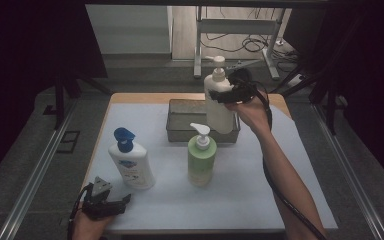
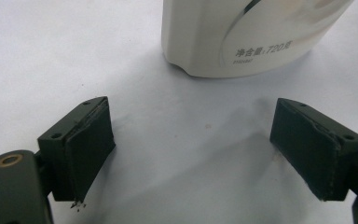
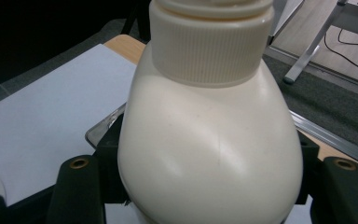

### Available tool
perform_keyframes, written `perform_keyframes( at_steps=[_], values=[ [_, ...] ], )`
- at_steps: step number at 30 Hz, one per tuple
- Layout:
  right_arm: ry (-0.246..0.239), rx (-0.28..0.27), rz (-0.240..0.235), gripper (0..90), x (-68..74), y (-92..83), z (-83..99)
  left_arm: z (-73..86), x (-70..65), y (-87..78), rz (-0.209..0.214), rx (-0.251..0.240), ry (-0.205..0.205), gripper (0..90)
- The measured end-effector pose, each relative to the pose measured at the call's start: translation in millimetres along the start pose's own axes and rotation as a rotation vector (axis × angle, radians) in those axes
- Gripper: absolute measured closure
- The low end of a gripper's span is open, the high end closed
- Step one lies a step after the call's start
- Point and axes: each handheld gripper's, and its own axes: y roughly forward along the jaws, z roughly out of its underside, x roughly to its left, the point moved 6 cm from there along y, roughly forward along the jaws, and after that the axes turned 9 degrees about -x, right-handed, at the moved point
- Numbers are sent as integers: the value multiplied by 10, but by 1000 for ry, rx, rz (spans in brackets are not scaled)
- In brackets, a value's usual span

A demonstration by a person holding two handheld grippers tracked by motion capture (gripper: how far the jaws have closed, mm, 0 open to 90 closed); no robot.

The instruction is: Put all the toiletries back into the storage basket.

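Observation:
My right gripper [image 1: 226, 95] is shut on a cream pump bottle [image 1: 217, 100], held upright above the right part of a grey metal tray [image 1: 180, 107]. In the right gripper view the cream bottle [image 3: 209, 154] bulges between both jaws, its ribbed collar [image 3: 209, 51] at the top. My left gripper [image 1: 114, 202] rests near the front left edge of the table, open with nothing between its pads [image 2: 88, 149]. Just beyond it stands a white bottle with a blue cap [image 1: 130, 162], whose base [image 2: 242, 37] shows in the left gripper view. A green pump bottle [image 1: 201, 157] stands mid-table.
A white mat [image 1: 260, 200] covers the wooden table. Dark rails run along both sides. Behind the table stands a metal frame [image 1: 240, 30] with cables on the floor.

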Motion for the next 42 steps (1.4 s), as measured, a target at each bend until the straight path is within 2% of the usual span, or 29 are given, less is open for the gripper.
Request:
perform_keyframes(
  at_steps=[11, 23, 34, 42],
  values=[
    [-2, -10, -7, 361, 69, 267, -64, 0, 0, 0, -1, 0, 1, 130],
    [-6, -22, -3, 361, 128, 570, -57, 2, -3, -1, 0, 2, 0, 129],
    [-27, -44, 0, 361, 171, 737, -30, 2, -4, -1, 0, 3, 1, 129],
    [-31, -41, -6, 360, 169, 833, 64, 2, -4, -1, -1, 3, 1, 130]
  ],
)
